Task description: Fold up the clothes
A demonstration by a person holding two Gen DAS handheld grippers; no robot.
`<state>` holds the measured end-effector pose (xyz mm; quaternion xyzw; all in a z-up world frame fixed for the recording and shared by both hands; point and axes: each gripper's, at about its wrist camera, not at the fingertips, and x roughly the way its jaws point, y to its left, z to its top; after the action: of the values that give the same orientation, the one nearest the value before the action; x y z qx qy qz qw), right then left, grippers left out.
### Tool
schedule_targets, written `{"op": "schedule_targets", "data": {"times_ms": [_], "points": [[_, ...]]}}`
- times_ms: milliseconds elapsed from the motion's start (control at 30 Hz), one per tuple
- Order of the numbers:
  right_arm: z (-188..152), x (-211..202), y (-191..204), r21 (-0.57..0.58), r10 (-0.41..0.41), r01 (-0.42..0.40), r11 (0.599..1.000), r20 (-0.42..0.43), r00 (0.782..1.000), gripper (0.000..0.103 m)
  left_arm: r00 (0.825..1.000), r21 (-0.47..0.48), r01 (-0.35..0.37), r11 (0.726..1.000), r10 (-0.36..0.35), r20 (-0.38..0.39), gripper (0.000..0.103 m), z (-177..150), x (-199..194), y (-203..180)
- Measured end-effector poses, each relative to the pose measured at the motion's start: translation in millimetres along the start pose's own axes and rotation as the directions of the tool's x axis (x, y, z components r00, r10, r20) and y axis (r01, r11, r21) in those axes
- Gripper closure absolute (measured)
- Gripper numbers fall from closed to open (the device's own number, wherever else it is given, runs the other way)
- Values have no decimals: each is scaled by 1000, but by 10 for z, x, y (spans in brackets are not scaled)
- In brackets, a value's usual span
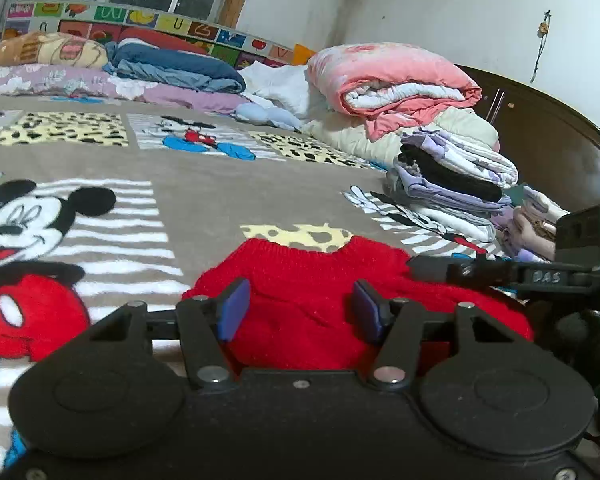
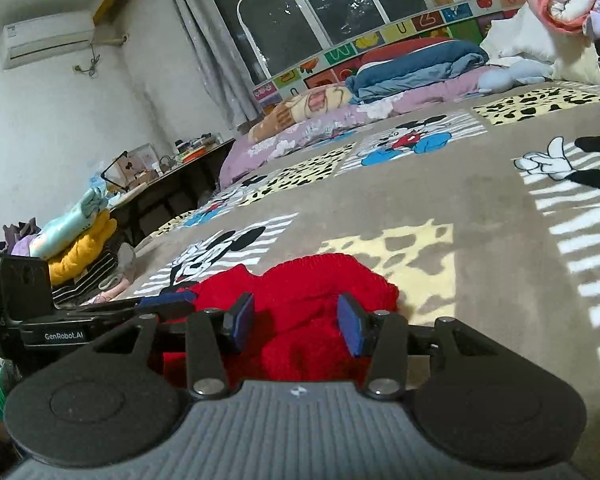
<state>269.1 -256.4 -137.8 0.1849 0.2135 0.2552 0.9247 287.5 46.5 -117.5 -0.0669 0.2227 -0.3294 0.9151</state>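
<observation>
A red knitted sweater (image 1: pixel 308 304) lies on the bed, on a brown blanket (image 1: pixel 204 192) with cartoon mice on it; it sits right in front of both tongs, bunched up a little; the left gripper (image 1: pixel 298 310) hangs just over the near part of the sweater with its blue pads (image 1: pixel 232 312) wide apart, so it is let go and pinches nothing; the right gripper (image 2: pixel 296 326) is also over the sweater, and its blue pads (image 2: pixel 350 330) stand apart too, with red wool lying between them but not squeezed; in the left view the other tool pokes in from the right side, low over the sweater; a stack of folded clothes (image 1: pixel 452 184) rests further back on the right of the blanket, and a rolled pink quilt (image 1: pixel 392 80) is behind it; in the right view a heap of clothes (image 2: pixel 80 248) with a yellow one sits off to the left, by the bed's edge.
</observation>
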Motion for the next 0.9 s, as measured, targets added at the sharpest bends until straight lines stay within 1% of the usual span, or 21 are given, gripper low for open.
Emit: {"op": "schedule_targets", "data": {"times_ms": [100,133,200,267,300,433,533,567,633,767,900], "points": [[44,-138,112,-56,22,-20,998,49,999,55,999,26,12,1000,-13,35,46,32,-113,-78],[46,-191,176,-96,29,-24,995,52,998,55,999,43,19,999,-21,46,46,38,-152,-121],[47,-299,314,-184,41,-31,983,50,998,55,998,96,29,995,-34,52,46,27,-207,-227],[47,-407,453,-270,52,-38,962,47,998,55,998,165,30,986,-37,40,46,-29,-232,-341],[48,-461,522,-313,58,-41,949,45,997,54,999,193,27,981,-34,33,46,-66,-232,-385],[-84,-454,566,-367,42,-47,929,-23,999,54,1000,267,-4,964,5,-4,45,-204,-162,-444],[-156,-367,519,-365,19,-50,930,-88,996,53,999,316,-30,948,39,-21,44,-276,-97,-493],[-159,-354,487,-352,21,-54,934,-95,995,53,998,327,-39,944,51,-29,44,-293,-70,-503],[-162,-321,449,-338,25,-60,939,-107,994,53,997,332,-47,942,63,-40,44,-321,-25,-486],[-189,-243,427,-318,30,-68,946,-125,992,53,997,318,-48,947,66,-46,44,-328,-10,-450],[-204,-279,471,-325,30,-65,943,-114,993,53,996,332,-71,941,83,-23,43,-332,-75,-510]]}}
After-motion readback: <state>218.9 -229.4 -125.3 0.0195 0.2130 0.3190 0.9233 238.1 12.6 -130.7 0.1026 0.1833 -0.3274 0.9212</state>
